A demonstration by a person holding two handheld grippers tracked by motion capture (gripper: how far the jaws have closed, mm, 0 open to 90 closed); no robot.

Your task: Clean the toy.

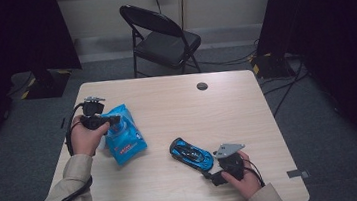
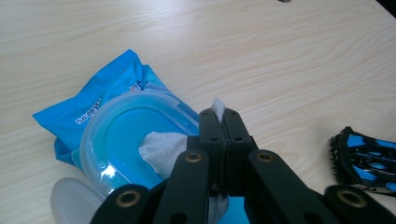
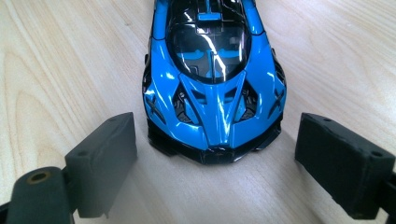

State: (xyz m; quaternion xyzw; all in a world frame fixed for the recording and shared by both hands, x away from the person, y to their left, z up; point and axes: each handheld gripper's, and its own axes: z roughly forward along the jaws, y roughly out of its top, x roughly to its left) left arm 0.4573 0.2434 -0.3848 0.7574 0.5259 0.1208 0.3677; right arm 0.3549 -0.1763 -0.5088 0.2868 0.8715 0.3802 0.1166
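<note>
While the tabletop carried the blue wipes pack at its left, lid open, the left gripper was pinched shut on a wipe. A slow, straight pull was advised. The right gripper was held wide open, nothing gripped, at the toy car.

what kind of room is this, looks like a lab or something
Probably a recording room or lab: a plain wooden table on grey carpet, black curtains at both sides, floor cables, and one folding chair.
</note>
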